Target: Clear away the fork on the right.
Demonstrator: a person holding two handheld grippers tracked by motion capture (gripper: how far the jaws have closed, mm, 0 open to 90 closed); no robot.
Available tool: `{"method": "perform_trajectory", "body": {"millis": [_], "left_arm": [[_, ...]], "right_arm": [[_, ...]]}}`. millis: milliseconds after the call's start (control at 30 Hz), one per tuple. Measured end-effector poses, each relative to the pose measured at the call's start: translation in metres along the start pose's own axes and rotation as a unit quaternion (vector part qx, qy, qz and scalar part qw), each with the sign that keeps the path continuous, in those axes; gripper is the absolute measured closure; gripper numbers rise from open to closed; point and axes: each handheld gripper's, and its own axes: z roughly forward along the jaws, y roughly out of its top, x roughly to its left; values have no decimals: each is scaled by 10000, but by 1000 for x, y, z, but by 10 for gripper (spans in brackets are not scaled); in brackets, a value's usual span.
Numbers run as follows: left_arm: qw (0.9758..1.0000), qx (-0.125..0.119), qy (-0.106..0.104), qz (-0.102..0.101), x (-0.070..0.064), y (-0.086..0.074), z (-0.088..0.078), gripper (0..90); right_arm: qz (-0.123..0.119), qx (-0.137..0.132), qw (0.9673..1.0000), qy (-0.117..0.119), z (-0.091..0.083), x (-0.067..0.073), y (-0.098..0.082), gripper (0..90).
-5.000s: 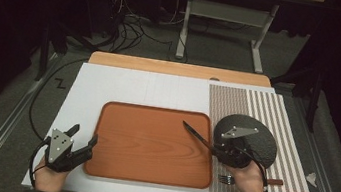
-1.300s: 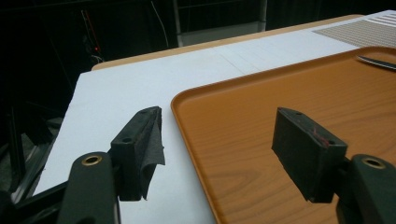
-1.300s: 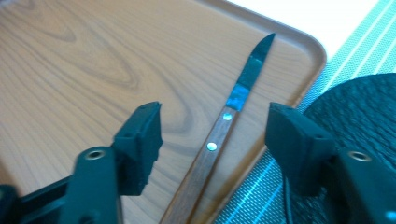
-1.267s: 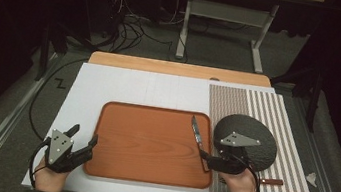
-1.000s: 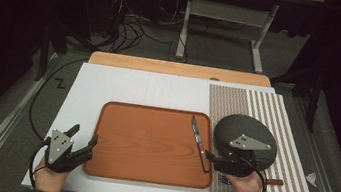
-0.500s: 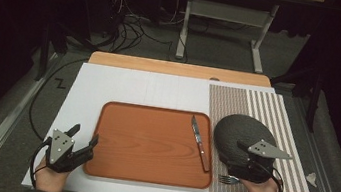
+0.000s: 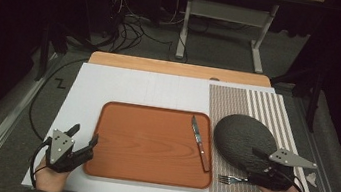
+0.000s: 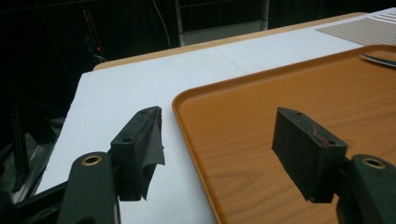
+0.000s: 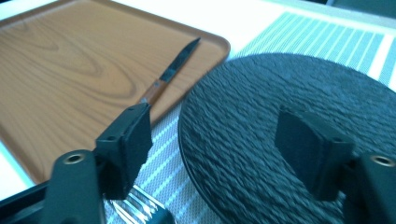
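Item: silver metal fork (image 7: pixel 231 179) with a dark handle. It lies flat on the striped woven placemat (image 7: pixel 258 106), at the near edge of the counter (image 7: pixel 149 88), just below the dark round textured plate (image 7: pixel 243 139) and just right of the orange wood-grain rectangular tray (image 7: pixel 151 144).

Key relation: in the high view the fork's long axis runs 9 to 3 o'clock, tines toward 9, handle passing under the right hand-held gripper (image 7: pixel 268 176). The tines lie at 9 o'clock from that gripper, very close. In the right gripper view the tines (image 9: pixel 135 205) show at the bottom edge, below the left pad (image 9: pixel 128 147). The right hand is by far the nearer; the left hand-held gripper (image 7: pixel 75 146) sits well apart at 9 o'clock, beyond the tray's near-left corner.

Right hand-held gripper: jaws spread wide, nothing between them, pointing over the plate's near rim toward 11 o'clock. It appears to hover above the fork; contact cannot be told.

Left hand-held gripper: jaws spread, empty, straddling the tray's left rim in the left gripper view, low over the counter.

Also present: slim steel knife (image 7: pixel 200 143) with a brown handle, on the tray's right side, its axis roughly 11 to 5 o'clock, blade away from the person.

Judgement: the fork is the likely next pick, calling for a drop toward the near edge.
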Motion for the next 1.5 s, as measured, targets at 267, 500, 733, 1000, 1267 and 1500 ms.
{"method": "perform_trajectory", "body": {"millis": [267, 500, 733, 1000, 1267, 1500], "left_arm": [[10000, 40, -10, -53, 1, 0, 0, 328], [10000, 39, -17, -70, 1, 0, 0, 325], [10000, 28, -20, -51, 0, 0, 0, 325], [10000, 6, -53, -47, 0, 0, 0, 325], [10000, -3, -54, -44, 0, 0, 0, 325], [10000, 2, -49, -41, 0, 0, 0, 325]], "right_arm": [[-112, 197, 9997, -124, -16, -10, -8, 379], [-125, 405, 9988, -246, -28, -20, -16, 402], [-113, 764, 9966, -300, -34, -28, -25, 434], [-89, 1120, 9932, -302, -39, -34, -32, 449], [-139, 1529, 9876, -327, -39, -39, -34, 467], [-229, 1785, 9835, -194, -32, -40, -34, 475]]}}
